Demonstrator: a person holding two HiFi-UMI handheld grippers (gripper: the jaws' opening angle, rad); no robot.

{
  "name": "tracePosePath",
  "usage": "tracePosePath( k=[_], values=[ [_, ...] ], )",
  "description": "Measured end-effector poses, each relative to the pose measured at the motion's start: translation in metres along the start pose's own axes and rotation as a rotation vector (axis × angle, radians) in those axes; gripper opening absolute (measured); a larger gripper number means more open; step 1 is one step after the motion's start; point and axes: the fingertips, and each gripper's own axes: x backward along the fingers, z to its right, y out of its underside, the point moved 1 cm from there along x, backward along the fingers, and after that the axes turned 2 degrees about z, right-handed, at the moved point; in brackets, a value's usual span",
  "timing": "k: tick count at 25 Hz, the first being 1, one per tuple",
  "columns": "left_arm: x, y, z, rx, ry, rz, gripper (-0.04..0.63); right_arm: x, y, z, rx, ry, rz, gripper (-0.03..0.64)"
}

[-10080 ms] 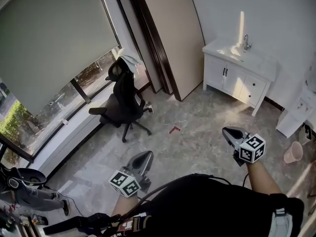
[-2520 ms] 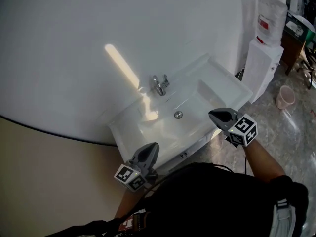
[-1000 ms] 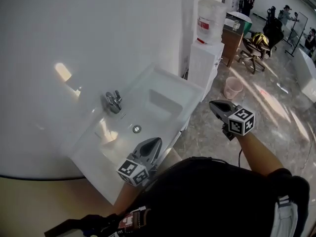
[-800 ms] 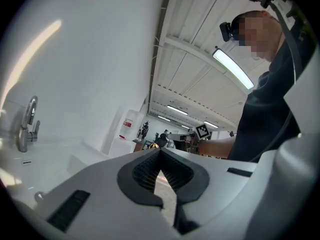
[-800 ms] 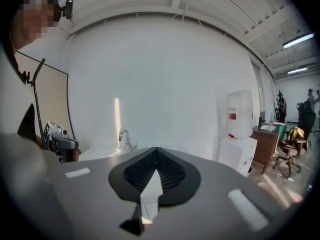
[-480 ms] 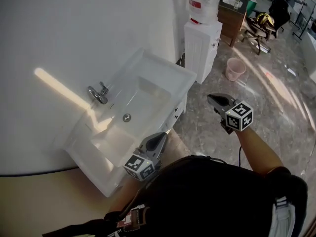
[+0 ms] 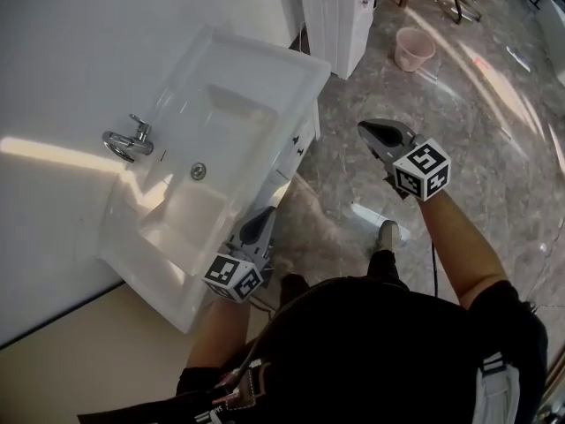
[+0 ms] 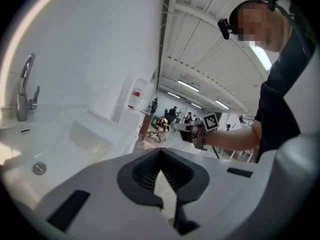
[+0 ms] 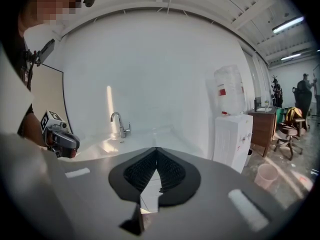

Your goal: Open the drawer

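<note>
A white vanity with a sink (image 7: 265, 69) stands against the wall at the left of the head view. Below its rim a narrow strip of cabinet front (image 7: 303, 140) shows, with small dark handles; I cannot make out the drawer itself. My left gripper (image 7: 267, 212) hangs shut and empty just off the counter's front edge, and its own view looks across the basin (image 8: 85, 139) past the shut left gripper (image 8: 159, 150). Out over the floor, right of the vanity, my right gripper (image 7: 366, 127) is shut and empty. Seen in its own view, the right gripper (image 9: 155, 149) points toward the faucet (image 9: 120, 125).
A chrome faucet (image 7: 124, 140) and a drain (image 7: 199, 171) mark the sink. A white water dispenser (image 7: 337, 11) stands beyond the vanity, with a pink bucket (image 7: 413, 49) on the marble floor (image 7: 494, 131) beside it. A beige panel (image 7: 79, 369) runs at lower left.
Both grippers have come down and the head view has tilted lower. The vanity has shifted to the left of the picture, and the left gripper now sits at the counter's front edge.
</note>
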Motion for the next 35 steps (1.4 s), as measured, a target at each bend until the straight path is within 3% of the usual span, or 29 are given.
tracePosePath(
  k=[5,11,21,27,35],
  values=[
    [-0.036,0.046,-0.021,0.036,-0.046,-0.027,-0.009,-0.024,0.05,0.024,-0.022,-0.023,-0.025,0.002],
    [-0.067,0.091,-0.039,0.068,-0.034,-0.062,-0.009,-0.064,0.113,0.036,-0.072,-0.057,-0.04,0.003],
    [-0.118,0.192,-0.086,0.135,-0.026,-0.098,-0.009,-0.146,0.266,0.036,-0.018,-0.138,-0.171,0.017],
    [-0.146,0.253,-0.113,0.104,-0.019,-0.121,-0.009,-0.193,0.344,0.047,-0.007,-0.166,-0.199,0.029],
    [-0.165,0.321,-0.142,0.085,-0.032,-0.142,-0.009,-0.24,0.463,0.066,-0.152,-0.18,-0.221,0.058]
  ],
)
